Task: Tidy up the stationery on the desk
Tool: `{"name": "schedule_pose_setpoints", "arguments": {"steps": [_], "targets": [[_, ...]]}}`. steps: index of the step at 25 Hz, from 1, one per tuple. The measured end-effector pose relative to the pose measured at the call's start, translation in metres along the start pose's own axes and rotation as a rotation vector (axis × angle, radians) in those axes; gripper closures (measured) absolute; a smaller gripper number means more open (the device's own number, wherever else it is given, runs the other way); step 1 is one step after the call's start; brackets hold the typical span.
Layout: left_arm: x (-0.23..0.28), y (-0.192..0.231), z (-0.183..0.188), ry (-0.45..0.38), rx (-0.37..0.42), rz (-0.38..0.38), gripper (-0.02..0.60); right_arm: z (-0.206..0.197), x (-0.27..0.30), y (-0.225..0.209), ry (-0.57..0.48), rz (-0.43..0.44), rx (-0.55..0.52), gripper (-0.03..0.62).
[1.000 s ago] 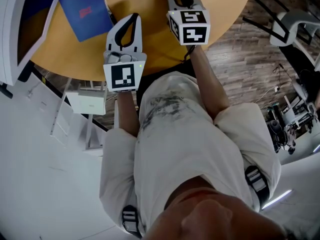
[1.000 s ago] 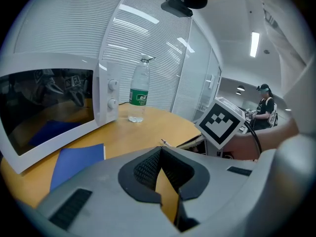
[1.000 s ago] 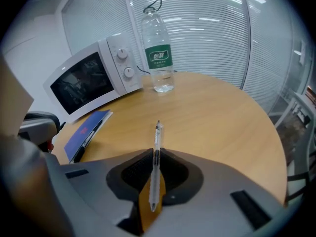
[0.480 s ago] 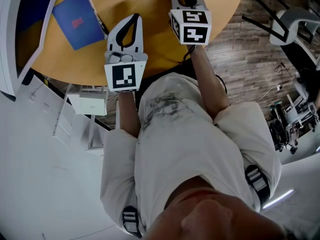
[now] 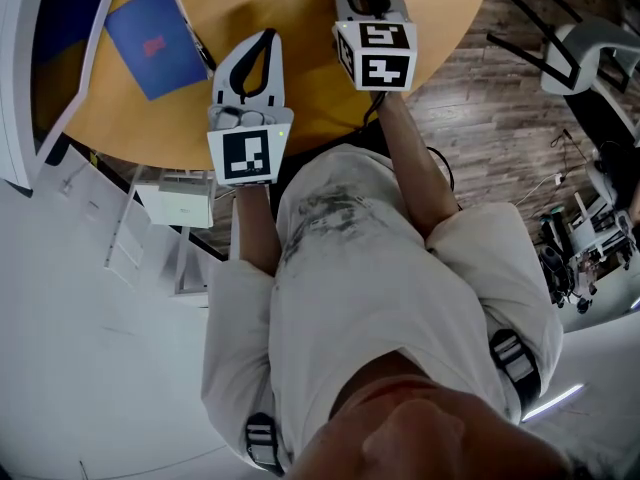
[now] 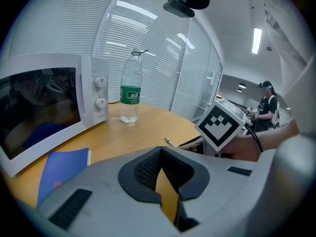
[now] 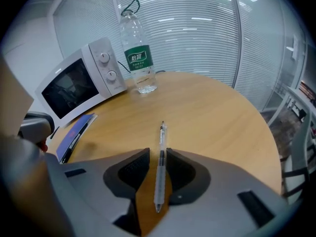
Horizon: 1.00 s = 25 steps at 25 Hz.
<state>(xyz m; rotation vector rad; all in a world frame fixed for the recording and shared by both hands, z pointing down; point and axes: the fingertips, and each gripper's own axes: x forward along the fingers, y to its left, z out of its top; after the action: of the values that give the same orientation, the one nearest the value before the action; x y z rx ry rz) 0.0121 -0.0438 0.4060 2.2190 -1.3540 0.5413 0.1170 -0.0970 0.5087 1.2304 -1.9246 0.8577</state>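
A clear pen (image 7: 160,167) with a black grip lies on the round wooden table (image 5: 300,68), lengthwise between the jaws of my right gripper (image 7: 158,152). Those jaws have just been opening and stand apart, the pen close to the right-hand one. In the left gripper view the pen's tip (image 6: 170,142) pokes out beside the right gripper's marker cube. My left gripper (image 5: 271,34) hovers over the table's near edge, shut, with nothing between its fingertips. A blue notebook (image 5: 155,38) lies to its left, a dark pen (image 5: 200,48) along its edge.
A white microwave (image 6: 44,107) and a water bottle (image 6: 131,90) stand at the table's far side. Under the table sits a white box (image 5: 180,203). A chair (image 5: 590,48) and floor equipment are at the right. A person (image 6: 269,107) stands in the background.
In the head view the notebook has slid left and up relative to both grippers during the first half second. Since then the two grippers have hardly shifted.
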Motion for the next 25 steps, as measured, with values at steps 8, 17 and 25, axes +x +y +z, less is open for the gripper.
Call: {"name": "schedule_pose_setpoints", "arguments": {"steps": [8, 17, 25], "targets": [[-0.017, 0.006, 0.000, -0.016, -0.017, 0.033, 0.574, 0.004, -0.014, 0.004, -0.046, -0.014, -0.033, 0.439], [-0.046, 0.022, -0.009, -0.055, -0.032, 0.028, 0.574, 0.006, -0.032, 0.046, -0.093, 0.000, -0.066, 0.439], [-0.073, 0.049, -0.025, -0.067, -0.044, 0.036, 0.574, -0.006, -0.027, 0.120, -0.075, 0.095, -0.147, 0.439]]}}
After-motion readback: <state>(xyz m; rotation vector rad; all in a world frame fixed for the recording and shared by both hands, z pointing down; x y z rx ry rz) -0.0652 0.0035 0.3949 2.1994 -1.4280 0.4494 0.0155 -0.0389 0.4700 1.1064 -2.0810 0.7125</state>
